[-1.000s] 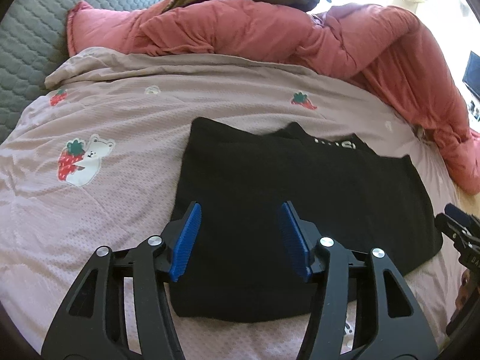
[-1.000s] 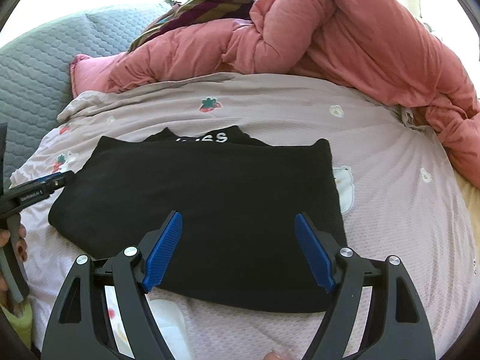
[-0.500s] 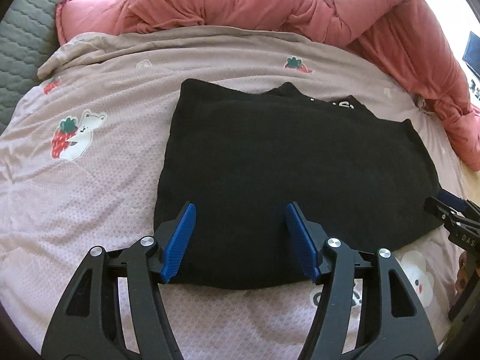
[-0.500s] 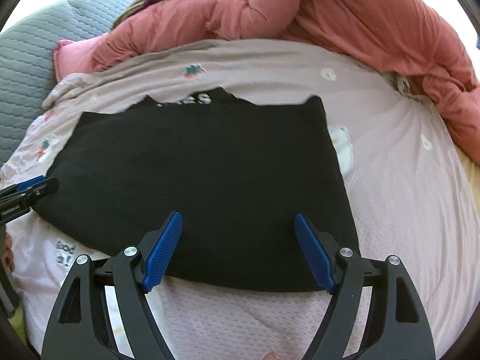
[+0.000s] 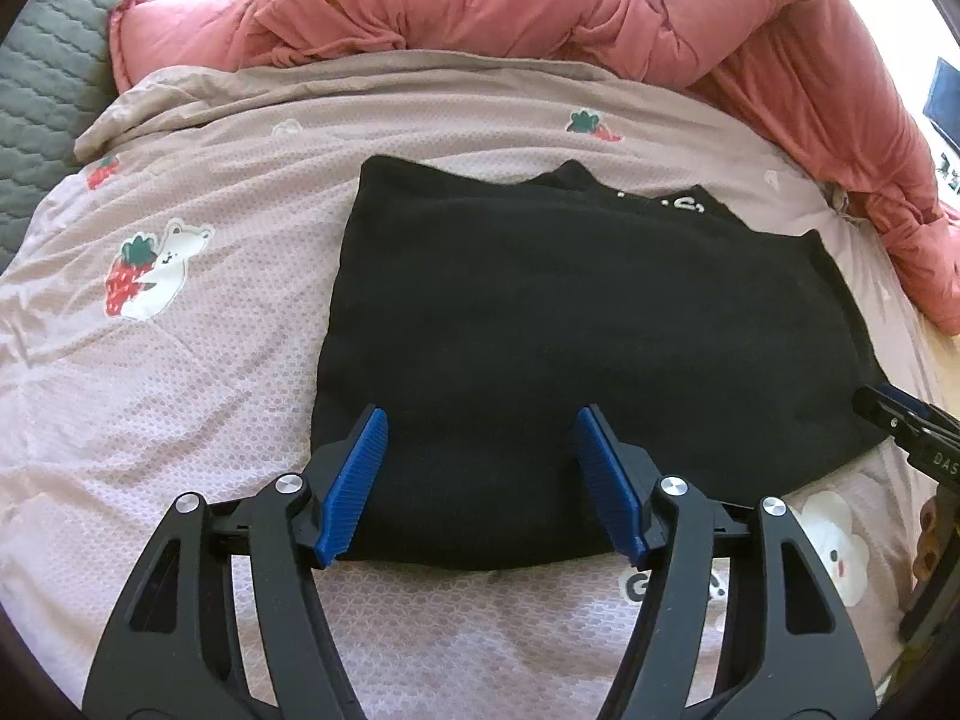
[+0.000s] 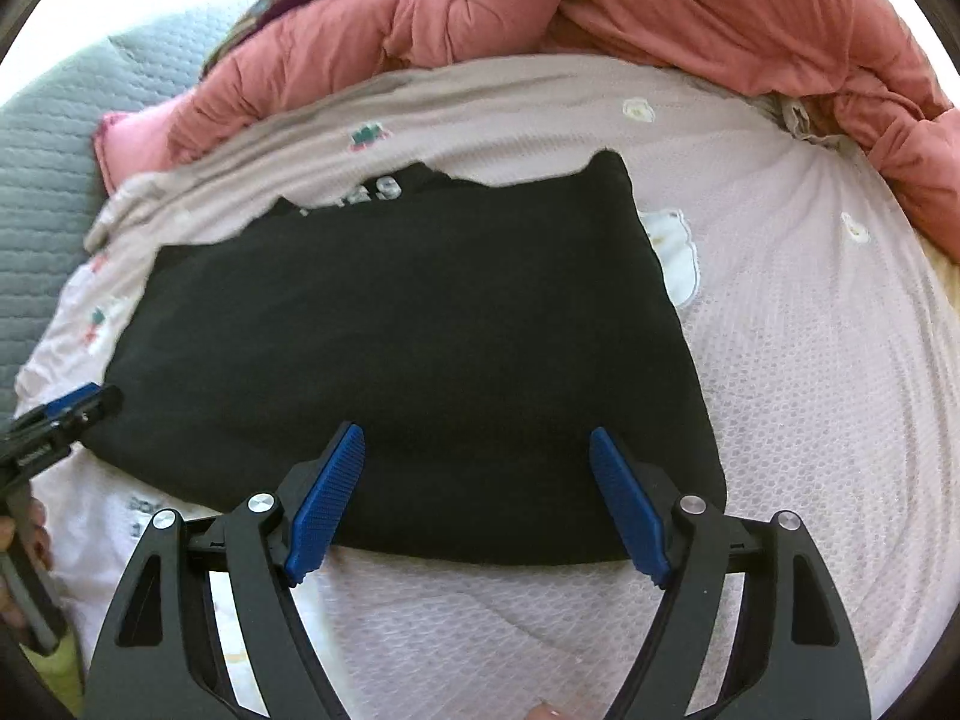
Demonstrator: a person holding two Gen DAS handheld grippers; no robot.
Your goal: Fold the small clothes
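Observation:
A black garment [image 5: 576, 324] lies flat and folded on the pink bed sheet [image 5: 198, 360], with white lettering at its far edge; it also shows in the right wrist view [image 6: 408, 348]. My left gripper [image 5: 480, 450] is open and empty, its blue pads over the garment's near left part. My right gripper [image 6: 477, 480] is open and empty, over the garment's near right part. The right gripper's tip also shows in the left wrist view [image 5: 900, 420], by the garment's right edge, and the left gripper's tip shows in the right wrist view [image 6: 72, 414].
A bunched salmon-pink duvet [image 5: 540, 6] lies along the far side of the bed and down the right [image 6: 720, 12]. A grey quilted headboard [image 5: 42, 78] stands at the far left. The sheet has bear and strawberry prints [image 5: 150, 276].
Both grippers have pulled back toward the garment's near edge and tilted down. Both stay open. The garment has not moved.

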